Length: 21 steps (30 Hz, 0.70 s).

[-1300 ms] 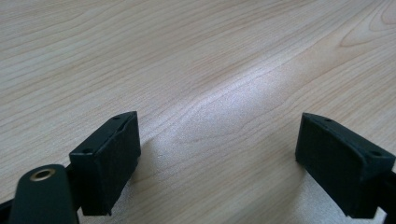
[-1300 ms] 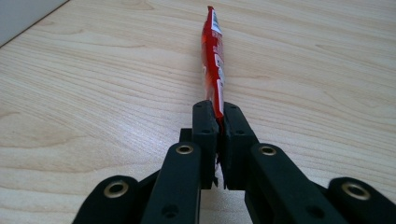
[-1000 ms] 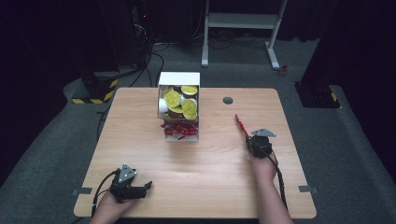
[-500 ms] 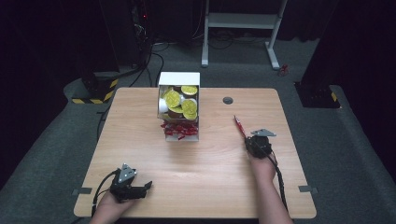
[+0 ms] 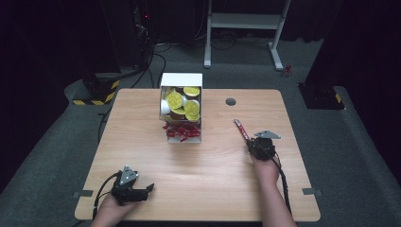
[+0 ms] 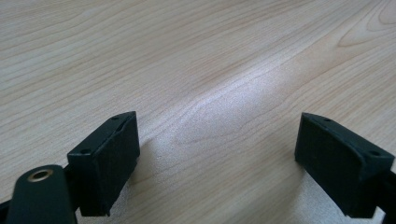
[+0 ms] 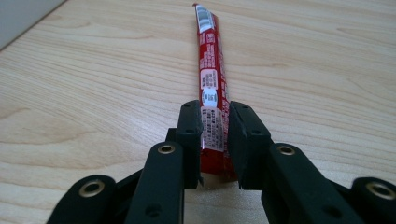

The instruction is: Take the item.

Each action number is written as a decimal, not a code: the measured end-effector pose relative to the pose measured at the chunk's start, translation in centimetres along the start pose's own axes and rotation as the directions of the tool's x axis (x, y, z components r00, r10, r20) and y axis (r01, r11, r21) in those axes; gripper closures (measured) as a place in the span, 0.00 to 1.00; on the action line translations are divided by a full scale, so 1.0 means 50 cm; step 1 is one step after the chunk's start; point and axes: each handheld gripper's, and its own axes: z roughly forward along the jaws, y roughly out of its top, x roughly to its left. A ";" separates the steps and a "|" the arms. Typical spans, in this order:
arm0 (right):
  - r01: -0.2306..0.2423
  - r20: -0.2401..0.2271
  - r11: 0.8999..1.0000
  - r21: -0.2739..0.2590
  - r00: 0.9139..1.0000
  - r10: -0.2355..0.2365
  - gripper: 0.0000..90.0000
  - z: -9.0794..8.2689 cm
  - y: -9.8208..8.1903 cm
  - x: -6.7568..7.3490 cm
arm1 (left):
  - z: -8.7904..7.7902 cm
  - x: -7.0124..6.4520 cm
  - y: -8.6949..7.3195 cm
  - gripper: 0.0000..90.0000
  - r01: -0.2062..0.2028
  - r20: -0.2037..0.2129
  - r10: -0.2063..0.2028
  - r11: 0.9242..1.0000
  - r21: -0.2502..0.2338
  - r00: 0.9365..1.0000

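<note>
A red stick packet [image 7: 208,56] lies flat on the wooden table [image 5: 213,184], pointing away from my right gripper [image 7: 215,126]. Its near end sits between the jaws, which have just been opening; the pads stand beside it without squeezing. From above, the right gripper [image 5: 249,142] is at the table's right with the red stick packet [image 5: 241,128] ahead of it. My left gripper [image 5: 149,189] rests near the front left edge, open, with bare wood between its pads [image 6: 112,158]. A white box [image 5: 182,79] holds yellow-lidded cups [image 5: 184,106] and more red sticks [image 5: 182,131].
A round cable hole [image 5: 231,101] is set in the table behind the right gripper. Dark floor surrounds the table, with a white desk frame [image 5: 246,21] behind and a black-and-yellow block [image 5: 101,90] at the back left.
</note>
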 end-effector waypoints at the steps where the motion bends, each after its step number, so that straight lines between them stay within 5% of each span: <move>1: -0.002 0.000 1.000 -0.004 1.000 0.002 0.84 -0.001 0.001 0.001 | 0.000 0.000 0.000 0.16 0.000 0.000 0.000 1.000 0.000 1.000; 21: 0.009 -0.030 0.998 -0.064 0.999 -0.011 0.73 -0.046 0.013 0.027 | 0.003 0.002 0.003 0.15 -0.006 0.010 0.006 1.000 0.003 1.000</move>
